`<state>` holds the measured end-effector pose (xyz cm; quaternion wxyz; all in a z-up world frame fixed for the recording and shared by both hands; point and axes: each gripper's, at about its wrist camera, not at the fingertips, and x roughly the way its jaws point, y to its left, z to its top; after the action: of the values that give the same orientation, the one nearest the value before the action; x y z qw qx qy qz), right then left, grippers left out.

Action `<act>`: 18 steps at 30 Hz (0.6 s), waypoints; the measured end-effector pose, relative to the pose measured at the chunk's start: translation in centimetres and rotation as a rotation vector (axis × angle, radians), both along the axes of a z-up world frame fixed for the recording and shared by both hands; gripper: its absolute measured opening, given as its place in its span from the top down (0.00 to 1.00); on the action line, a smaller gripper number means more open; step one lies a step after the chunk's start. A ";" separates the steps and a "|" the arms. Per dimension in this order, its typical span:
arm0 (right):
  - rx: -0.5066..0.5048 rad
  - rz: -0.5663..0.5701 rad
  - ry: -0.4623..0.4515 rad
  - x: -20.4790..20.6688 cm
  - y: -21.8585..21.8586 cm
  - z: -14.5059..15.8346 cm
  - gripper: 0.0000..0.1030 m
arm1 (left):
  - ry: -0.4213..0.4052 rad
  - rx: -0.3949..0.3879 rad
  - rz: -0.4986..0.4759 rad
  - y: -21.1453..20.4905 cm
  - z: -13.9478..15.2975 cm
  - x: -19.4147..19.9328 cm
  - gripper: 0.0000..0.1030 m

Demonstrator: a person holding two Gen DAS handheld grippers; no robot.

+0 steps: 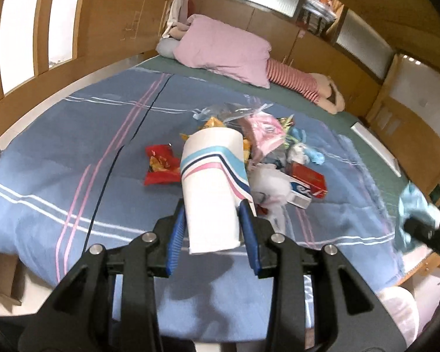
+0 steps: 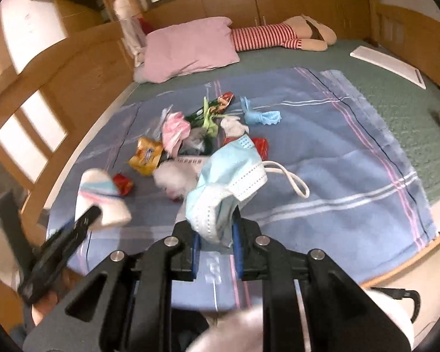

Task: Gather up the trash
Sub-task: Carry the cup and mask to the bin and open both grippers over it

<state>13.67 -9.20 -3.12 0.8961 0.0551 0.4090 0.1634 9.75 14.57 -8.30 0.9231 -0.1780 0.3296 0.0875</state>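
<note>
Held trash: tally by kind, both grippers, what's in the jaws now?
paper cup: 1, in the left gripper
face mask: 1, in the right gripper
Total: 2

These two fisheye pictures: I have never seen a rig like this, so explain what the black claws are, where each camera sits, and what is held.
Each black claw is a hand-held two-finger gripper with a camera mounted behind its fingers. One picture looks along the left gripper, which is shut on a paper cup with pink and blue stripes. The other looks along the right gripper, shut on a light blue face mask. Both hang over a bed with a blue blanket, where a trash pile of wrappers and crumpled tissue lies. A pink pillow sits at the far end.
</note>
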 end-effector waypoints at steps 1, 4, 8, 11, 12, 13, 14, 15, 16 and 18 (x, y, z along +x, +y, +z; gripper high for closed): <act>0.007 0.004 0.001 -0.7 -0.6 0.2 0.82 | -0.019 -0.009 -0.010 -0.2 0.4 -0.9 0.64; 0.038 -0.014 -0.013 -4.2 -3.5 0.8 0.82 | -0.052 0.003 -0.053 -1.6 1.4 -3.1 0.64; 0.053 -0.022 0.066 -7.9 -6.4 -0.6 0.82 | -0.081 -0.059 -0.119 -3.1 2.3 -5.8 0.64; 0.003 -0.023 0.172 -10.5 -7.3 -3.4 0.79 | -0.102 -0.081 -0.169 -4.5 3.0 -7.4 0.64; 0.004 -0.019 0.200 -11.0 -7.5 -4.1 0.67 | -0.105 -0.089 -0.190 -5.0 3.2 -7.8 0.64; 0.014 -0.011 0.241 -11.5 -8.1 -5.1 0.56 | -0.105 -0.101 -0.218 -5.7 3.4 -8.2 0.64; 0.024 -0.013 0.258 -12.0 -8.7 -5.6 0.30 | -0.105 -0.111 -0.244 -6.2 3.5 -8.4 0.64; 0.031 -0.029 0.244 -12.4 -9.3 -5.5 0.18 | -0.106 -0.121 -0.279 -6.9 3.6 -8.6 0.64; 0.048 -0.067 0.208 -12.7 -10.5 -5.0 0.17 | -0.110 -0.130 -0.325 -7.7 3.7 -8.8 0.64; 0.121 -0.164 0.142 -12.9 -12.8 -3.5 0.17 | -0.105 -0.147 -0.406 -9.4 3.6 -9.0 0.64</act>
<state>0.74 -22.02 -6.58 0.8702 0.1536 0.4551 0.1095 0.78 5.14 -4.67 0.9222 -0.1793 0.3155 -0.1336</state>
